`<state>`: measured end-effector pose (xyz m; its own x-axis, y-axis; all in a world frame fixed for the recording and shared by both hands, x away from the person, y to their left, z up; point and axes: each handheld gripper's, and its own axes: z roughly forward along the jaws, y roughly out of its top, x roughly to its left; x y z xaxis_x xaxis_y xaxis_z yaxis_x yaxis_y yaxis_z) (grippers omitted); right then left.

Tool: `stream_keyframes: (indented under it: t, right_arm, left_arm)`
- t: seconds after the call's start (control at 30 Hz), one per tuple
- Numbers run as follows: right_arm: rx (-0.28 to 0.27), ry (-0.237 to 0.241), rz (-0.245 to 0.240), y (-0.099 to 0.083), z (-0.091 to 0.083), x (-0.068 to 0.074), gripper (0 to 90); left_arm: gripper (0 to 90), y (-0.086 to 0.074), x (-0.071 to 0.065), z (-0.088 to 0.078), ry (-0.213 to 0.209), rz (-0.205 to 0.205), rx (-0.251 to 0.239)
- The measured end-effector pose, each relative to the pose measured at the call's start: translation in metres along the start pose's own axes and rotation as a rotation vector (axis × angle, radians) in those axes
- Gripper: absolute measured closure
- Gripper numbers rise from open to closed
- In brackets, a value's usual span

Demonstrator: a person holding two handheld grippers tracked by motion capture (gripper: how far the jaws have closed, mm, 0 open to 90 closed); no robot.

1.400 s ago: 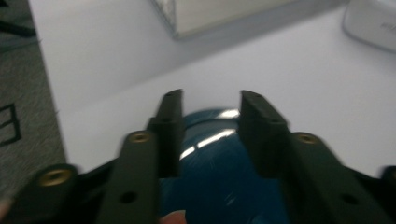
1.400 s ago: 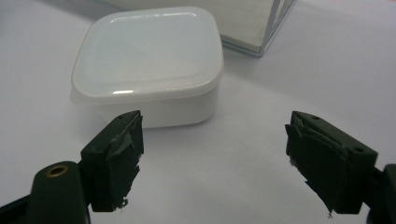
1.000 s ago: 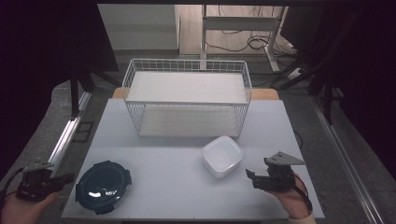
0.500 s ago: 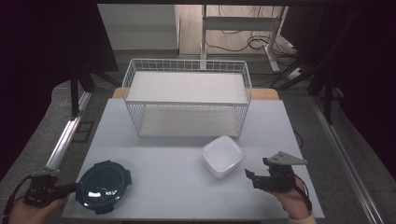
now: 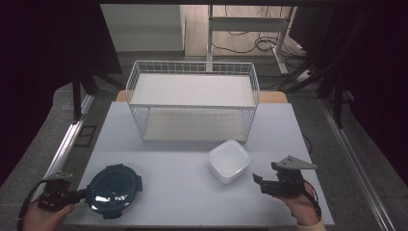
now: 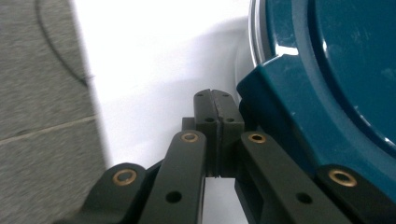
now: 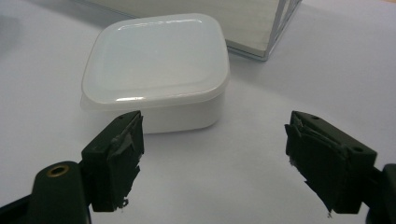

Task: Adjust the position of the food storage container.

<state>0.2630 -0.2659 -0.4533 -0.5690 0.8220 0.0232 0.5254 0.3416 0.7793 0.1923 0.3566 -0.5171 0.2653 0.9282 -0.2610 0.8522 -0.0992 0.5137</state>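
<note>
A round dark-teal lidded container (image 5: 113, 190) sits at the table's front left. My left gripper (image 5: 81, 195) lies at its left rim, jaws pressed together. In the left gripper view the shut gripper (image 6: 215, 116) rests against a teal latch (image 6: 275, 112) of the lid, and I see nothing held between the jaws. A white square lidded container (image 5: 229, 160) stands right of centre. My right gripper (image 5: 258, 181) is open just to the right of and nearer than it. In the right gripper view the open gripper (image 7: 212, 154) faces the white container (image 7: 156, 70) without touching it.
A white wire basket-shelf (image 5: 192, 101) with two levels stands at the back middle of the white table (image 5: 183, 197). Grey floor and a metal rail (image 5: 62, 149) run along the left table edge. Desk legs and cables lie beyond the table.
My left gripper has dropped toward the front edge and slid right until its tip meets the teal container's rim. The right gripper has barely moved.
</note>
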Motion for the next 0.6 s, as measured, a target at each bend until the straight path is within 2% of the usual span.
stream_keyframes:
  t: [0.23, 0.47, 0.6]
  right_arm:
    - [-0.002, -0.004, 0.004, -0.001, -0.001, -0.002, 19.1]
    - [-0.003, -0.005, 0.002, 0.0, -0.001, -0.001, 19.1]
    - [-0.005, -0.01, 0.004, 0.0, -0.002, -0.002, 19.1]
  left_arm:
    - [90.0, 0.015, -0.017, 0.01, -0.013, 0.043, -0.001]
    - [90.0, 0.024, -0.027, 0.02, -0.052, 0.06, -0.003]
    - [90.0, 0.03, -0.032, 0.024, -0.06, 0.08, 0.008]
